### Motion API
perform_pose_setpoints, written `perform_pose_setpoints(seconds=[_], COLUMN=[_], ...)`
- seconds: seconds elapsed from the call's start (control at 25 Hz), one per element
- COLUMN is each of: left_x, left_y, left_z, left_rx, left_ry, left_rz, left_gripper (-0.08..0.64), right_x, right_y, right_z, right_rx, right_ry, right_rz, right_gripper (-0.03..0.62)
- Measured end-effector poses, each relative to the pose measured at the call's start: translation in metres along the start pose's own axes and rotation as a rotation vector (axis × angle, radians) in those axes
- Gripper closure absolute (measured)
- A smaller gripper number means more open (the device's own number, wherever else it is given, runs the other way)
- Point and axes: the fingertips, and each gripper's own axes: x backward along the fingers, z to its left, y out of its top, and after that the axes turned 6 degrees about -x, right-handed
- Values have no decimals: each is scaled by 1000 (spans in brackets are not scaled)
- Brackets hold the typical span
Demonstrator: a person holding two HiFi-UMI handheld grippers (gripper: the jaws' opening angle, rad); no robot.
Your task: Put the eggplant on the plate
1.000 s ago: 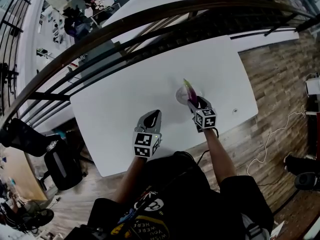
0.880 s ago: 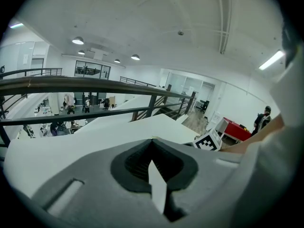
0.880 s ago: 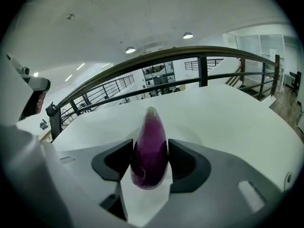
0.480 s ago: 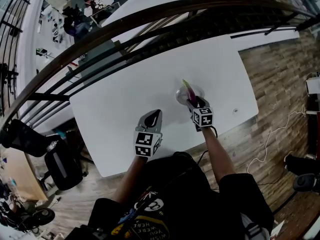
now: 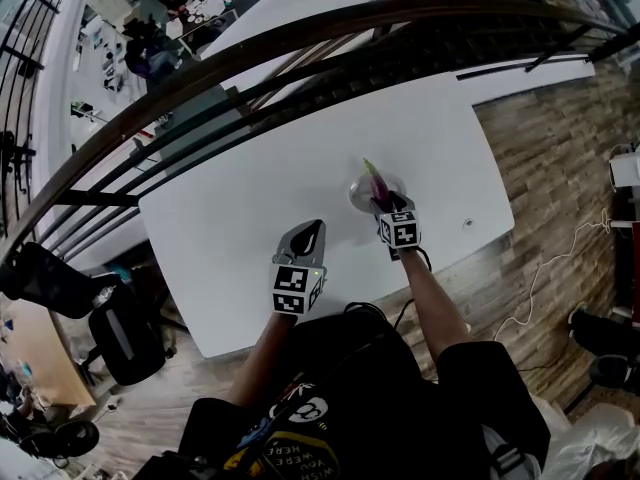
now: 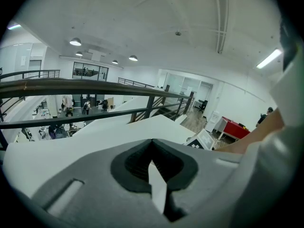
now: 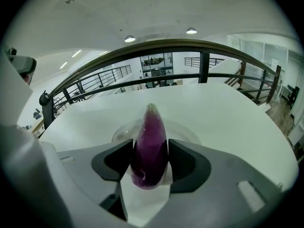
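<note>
- Right gripper (image 7: 151,161): jaws a little way apart, clamped on the eggplant (image 7: 150,144), with one dark pad pressed against each purple flank.
- Grips the thick, rounded end and leaves the narrow greenish tip sticking forward past the jaws.
- Eggplant in the head view (image 5: 373,179): slanting up and away from the right gripper (image 5: 384,206), with the tip over the clear plate (image 5: 357,192).
- Cannot tell from either view whether the eggplant touches the plate.
- Plate in the right gripper view (image 7: 186,132): a shallow see-through disc on the white bench (image 7: 228,108), directly behind and under the eggplant, just ahead of the jaws.
- Left gripper (image 6: 152,144): jaws brought together, pads meeting at the front, nothing between them, only a white sliver of bench (image 6: 90,139) showing through the slot behind.
- Left gripper in the head view (image 5: 312,230): over bare bench (image 5: 240,208), nearer the person, to the left of the plate and apart from it.
- Beyond the far edge of the bench: a dark curved railing (image 5: 300,38).
</note>
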Motion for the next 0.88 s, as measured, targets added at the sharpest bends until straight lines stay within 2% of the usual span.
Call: perform_pose_setpoints(seconds=[0.24, 0.52, 0.72, 0.88], left_x=[0, 6, 13, 23], left_y=[4, 6, 9, 17], left_z=[-5, -11, -30, -50], left_rx=[0, -12, -30, -56], left_ry=[-5, -30, -62, -90], left_rz=[-6, -22, -40, -67], left_gripper=[555, 555, 555, 555], right_x=[4, 35, 90, 163], right_y=[1, 4, 8, 21], right_z=[-3, -1, 0, 21], right_rx=[60, 5, -24, 20], right_ry=[-26, -34, -44, -30], right_rz=[3, -90, -191, -337], right_gripper=[351, 333, 339, 350])
